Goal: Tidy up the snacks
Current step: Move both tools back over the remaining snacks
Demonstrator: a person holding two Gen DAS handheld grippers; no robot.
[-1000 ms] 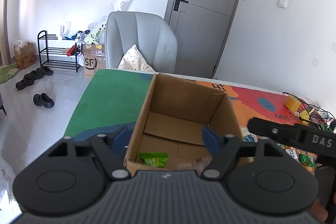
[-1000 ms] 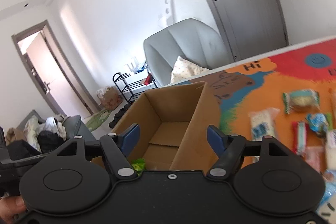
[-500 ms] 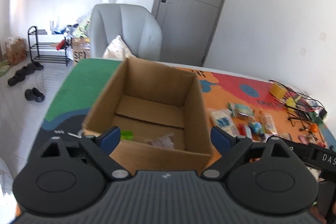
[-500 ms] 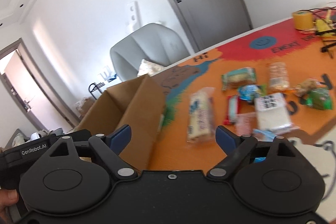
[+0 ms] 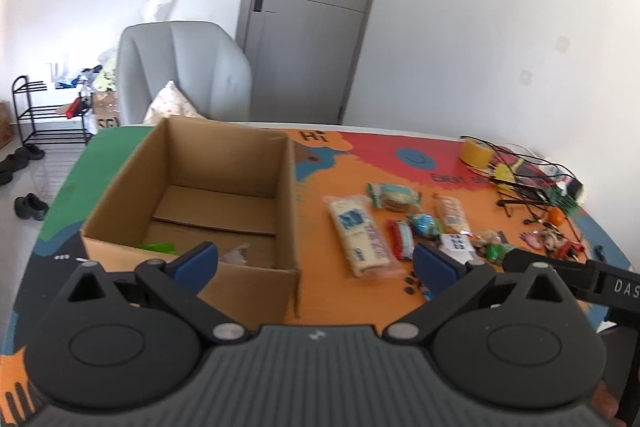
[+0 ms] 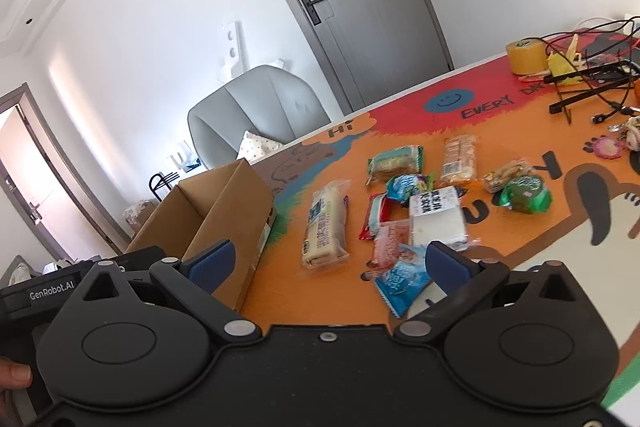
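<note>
Up top: grey door [image 5: 312, 27], chair [image 5: 184, 71] upper left. Mid frame: table [image 5: 400, 155] w/ colourful mat. Centre-left: cardboard box [image 5: 208, 203], green packet [image 5: 158, 247] inside. Right of box, on mat: pile of snacks [image 6: 420, 199]. Bottom: left gripper [image 5: 316, 265] & right gripper [image 6: 328, 263], jaws opening, wide, nothing between.

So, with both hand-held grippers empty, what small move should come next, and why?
Probably ease the right hand-held gripper, jaws opening and empty, forward to the blue packet just ahead. Many snacks still lie on the mat, outside the cardboard box.
</note>
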